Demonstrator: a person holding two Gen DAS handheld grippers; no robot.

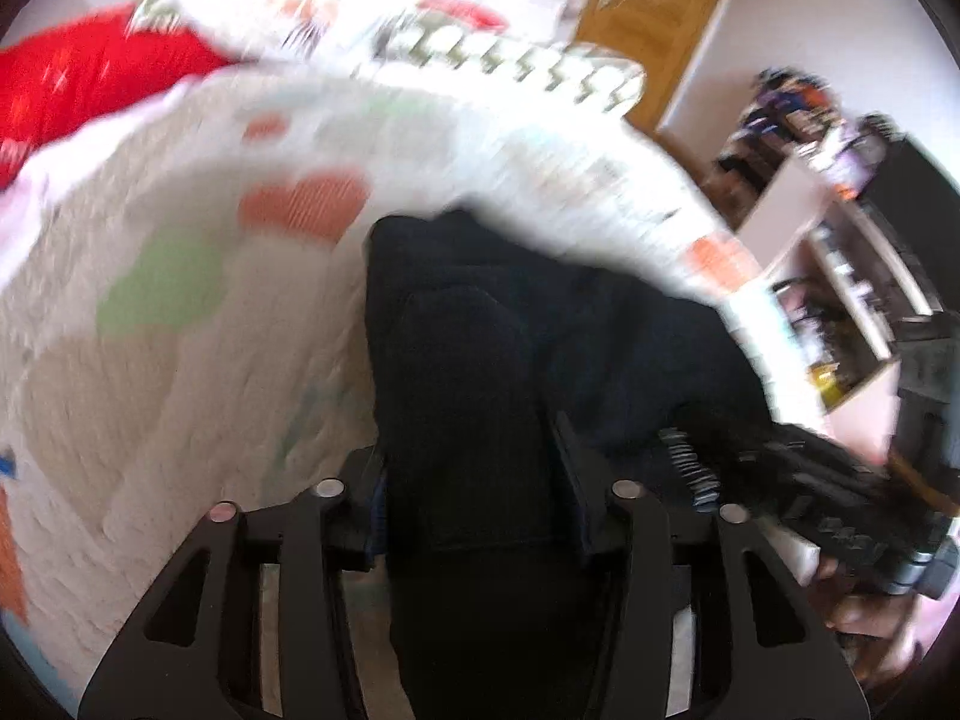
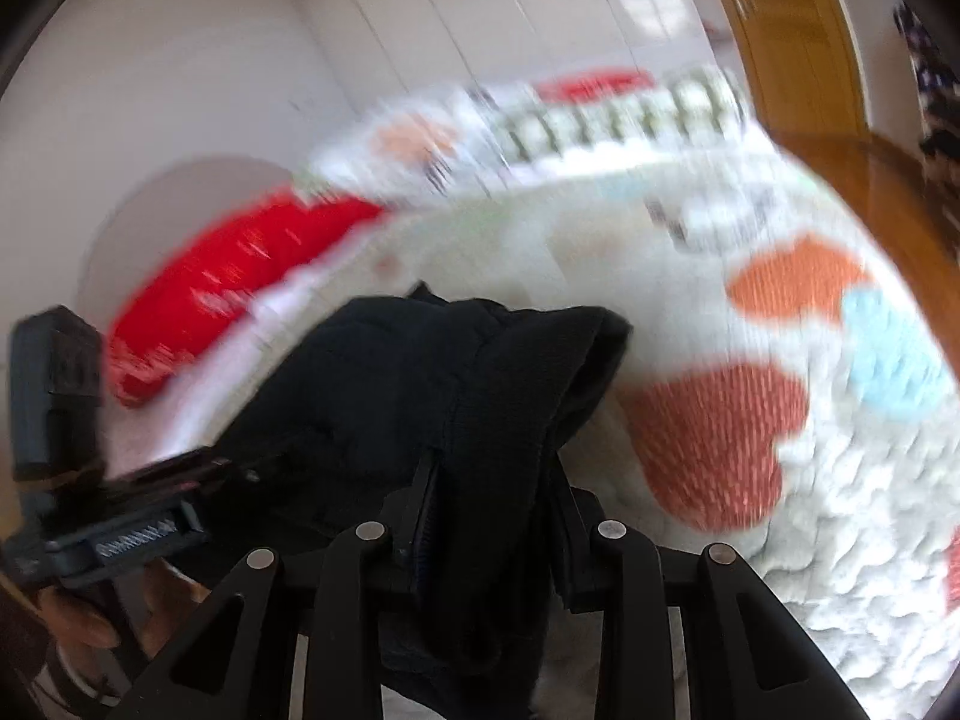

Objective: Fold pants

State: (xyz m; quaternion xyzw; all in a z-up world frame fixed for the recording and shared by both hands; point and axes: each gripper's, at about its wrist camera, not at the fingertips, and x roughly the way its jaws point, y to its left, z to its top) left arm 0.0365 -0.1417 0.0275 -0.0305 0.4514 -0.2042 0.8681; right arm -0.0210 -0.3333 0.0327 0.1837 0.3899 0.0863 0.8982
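Black pants [image 1: 510,348] lie bunched on a white bedspread with orange, green and blue patches [image 1: 180,330]. My left gripper [image 1: 474,480] is shut on a fold of the pants, the cloth filling the gap between its fingers. My right gripper [image 2: 489,516] is shut on another part of the pants [image 2: 420,372], held up off the bed. The right gripper shows at the lower right of the left wrist view [image 1: 840,504]. The left gripper shows at the lower left of the right wrist view [image 2: 120,516]. Both views are motion-blurred.
A red pillow [image 1: 90,78] and patterned pillows [image 1: 528,60] lie at the far end of the bed. A wooden door [image 1: 654,18] and cluttered shelves [image 1: 840,252] stand beyond the bed's right edge. A white wall [image 2: 180,60] is behind the bed.
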